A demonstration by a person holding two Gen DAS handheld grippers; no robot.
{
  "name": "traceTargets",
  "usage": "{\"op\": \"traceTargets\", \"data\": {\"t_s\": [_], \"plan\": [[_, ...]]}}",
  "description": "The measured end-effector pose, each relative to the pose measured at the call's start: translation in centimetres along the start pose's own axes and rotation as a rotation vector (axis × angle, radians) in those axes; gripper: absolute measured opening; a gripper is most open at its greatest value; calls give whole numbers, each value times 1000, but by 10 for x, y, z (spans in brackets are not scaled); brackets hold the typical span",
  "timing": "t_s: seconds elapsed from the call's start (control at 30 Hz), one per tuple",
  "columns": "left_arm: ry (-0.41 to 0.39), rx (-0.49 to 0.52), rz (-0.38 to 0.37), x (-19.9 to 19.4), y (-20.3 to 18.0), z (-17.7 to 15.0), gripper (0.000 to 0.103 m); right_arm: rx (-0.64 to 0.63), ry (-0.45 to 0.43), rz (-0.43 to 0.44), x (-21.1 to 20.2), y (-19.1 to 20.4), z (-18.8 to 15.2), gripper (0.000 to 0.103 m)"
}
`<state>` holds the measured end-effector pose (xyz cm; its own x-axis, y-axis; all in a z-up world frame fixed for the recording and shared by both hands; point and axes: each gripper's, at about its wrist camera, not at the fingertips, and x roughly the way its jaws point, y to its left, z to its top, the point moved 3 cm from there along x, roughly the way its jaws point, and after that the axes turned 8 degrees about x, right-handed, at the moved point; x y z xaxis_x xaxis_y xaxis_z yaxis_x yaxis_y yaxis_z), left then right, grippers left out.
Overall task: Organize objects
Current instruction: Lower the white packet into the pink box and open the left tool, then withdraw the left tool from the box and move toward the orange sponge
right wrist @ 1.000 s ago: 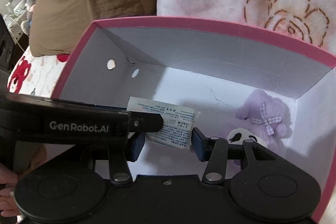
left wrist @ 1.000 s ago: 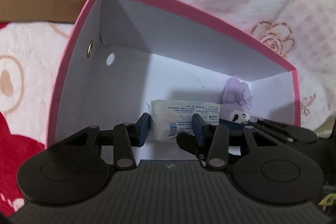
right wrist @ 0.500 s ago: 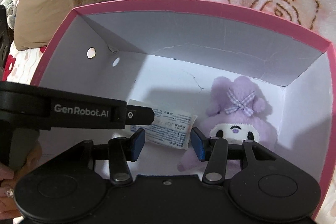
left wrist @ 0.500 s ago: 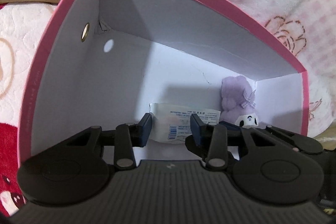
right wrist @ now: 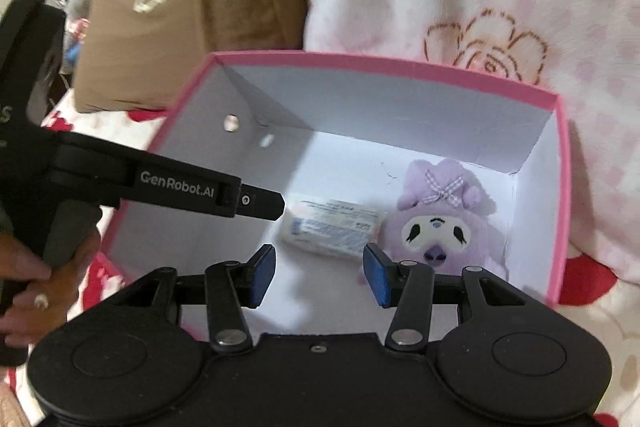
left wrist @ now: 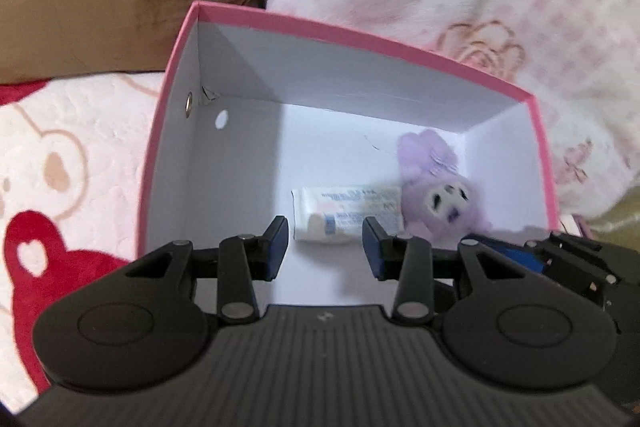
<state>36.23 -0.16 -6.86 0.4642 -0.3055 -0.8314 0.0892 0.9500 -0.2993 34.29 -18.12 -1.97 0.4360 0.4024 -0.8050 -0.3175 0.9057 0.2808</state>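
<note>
Two items, packet and purple plush, lie touching inside pink box.

The left claw was matte black plastic, with two blue-padded fingers on slim linkage arms pinned by silver rivets. Behind them sat two round black discs and a ribbed dark grey housing. The right claw was built the same way, with blue pads, silver rivets and a small screw at the centre of a smooth black body. In the right wrist view, at nine o'clock, the left claw's side carried white "GenRobot.AI" lettering, and the person's bare hand showed a pale painted nail.
</note>
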Motion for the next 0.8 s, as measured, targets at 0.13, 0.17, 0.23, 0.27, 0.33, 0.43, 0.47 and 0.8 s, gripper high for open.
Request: {"op": "traceTargets", "data": {"t_s": [0.13, 0.17, 0.23, 0.27, 0.33, 0.43, 0.47, 0.8], "plan": [[-5, 32, -15, -27, -11, -10, 40, -45, -64, 0, -25, 9, -9, 54], [-12, 42, -21, -35, -13, -12, 41, -45, -77, 1, -32, 11, -11, 54], [-26, 56, -30, -48, -19, -18, 41, -43, -101, 8, -42, 15, -18, 54], [-26, 60, -32, -55, -22, -21, 41, -51, -112, 8, -48, 17, -21, 54], [-20, 56, -37, -68, -27, -25, 41, -79, -131, 7, -63, 23, -28, 55], [-12, 90, -30, -85, -38, -30, 41, -88, -149, -4, -82, 29, -35, 56], [-11, 105, -25, -89, -42, -33, 41, -83, -154, -4, -87, 29, -36, 56], [-21, 153, 16, -137, -52, -57, 45, -79, -134, -11, -120, 48, -52, 62]]}}
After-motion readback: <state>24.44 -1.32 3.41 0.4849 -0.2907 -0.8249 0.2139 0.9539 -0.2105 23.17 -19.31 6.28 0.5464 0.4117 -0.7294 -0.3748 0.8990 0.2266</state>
